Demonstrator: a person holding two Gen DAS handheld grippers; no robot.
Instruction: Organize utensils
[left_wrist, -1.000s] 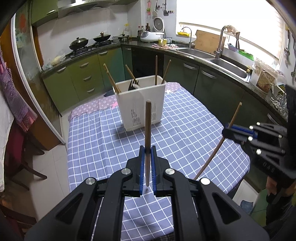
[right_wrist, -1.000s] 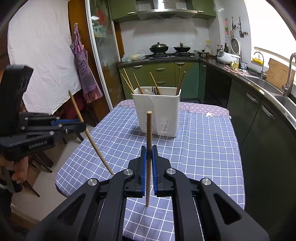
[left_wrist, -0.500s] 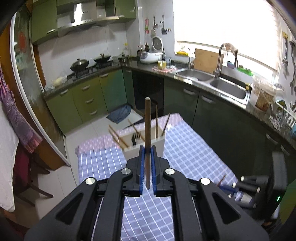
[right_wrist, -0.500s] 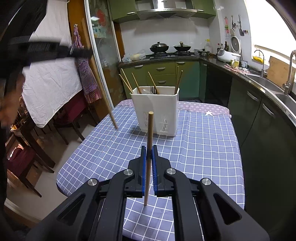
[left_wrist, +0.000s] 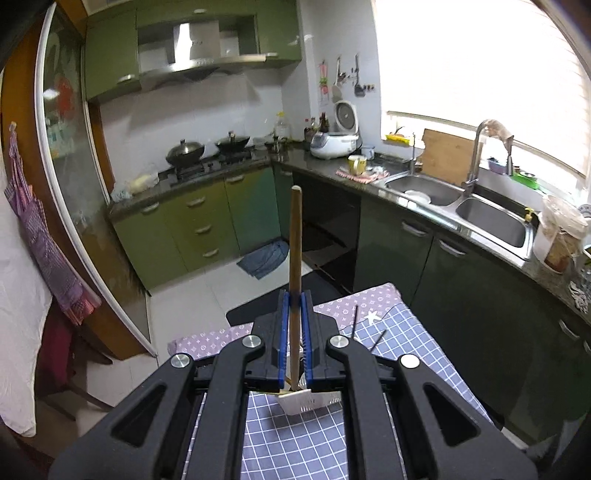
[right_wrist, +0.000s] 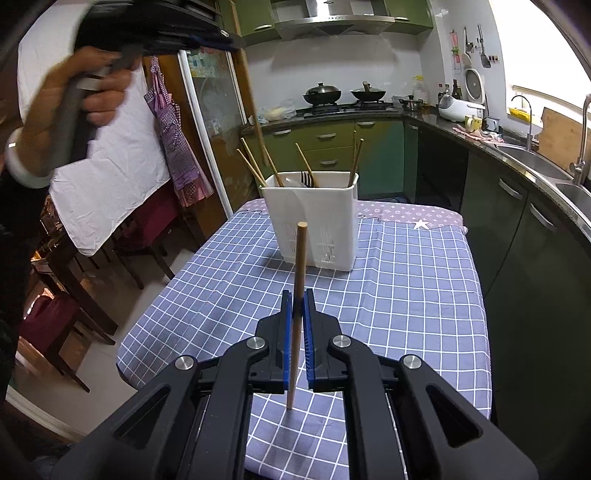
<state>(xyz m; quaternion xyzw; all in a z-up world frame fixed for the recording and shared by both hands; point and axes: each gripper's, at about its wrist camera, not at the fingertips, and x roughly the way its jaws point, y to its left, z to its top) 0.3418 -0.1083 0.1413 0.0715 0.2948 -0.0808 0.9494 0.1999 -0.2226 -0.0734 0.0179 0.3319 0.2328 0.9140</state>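
A white slotted utensil holder (right_wrist: 314, 221) stands on the checked tablecloth (right_wrist: 406, 295), with several chopsticks and a fork in it. My right gripper (right_wrist: 296, 295) is shut on an upright wooden chopstick (right_wrist: 300, 258), short of the holder over the near half of the table. My left gripper (right_wrist: 236, 41), gripped by a hand (right_wrist: 74, 96), is high at the upper left, shut on another chopstick (right_wrist: 255, 110) whose blurred tip hangs over the holder's left side. In the left wrist view that gripper (left_wrist: 294, 295) clamps its chopstick (left_wrist: 295, 240), and only a corner of the holder (left_wrist: 295, 404) shows below the fingers.
Dark wooden chairs (right_wrist: 74, 314) and a hanging white sheet (right_wrist: 110, 166) lie left of the table. Green cabinets with a stove and pans (right_wrist: 343, 96) line the back. A dark counter with a steel sink (left_wrist: 491, 221) runs along the right.
My left gripper has risen and travelled toward the holder with its chopstick; the holder has slid from mid view to under its fingers. The right gripper has stayed put.
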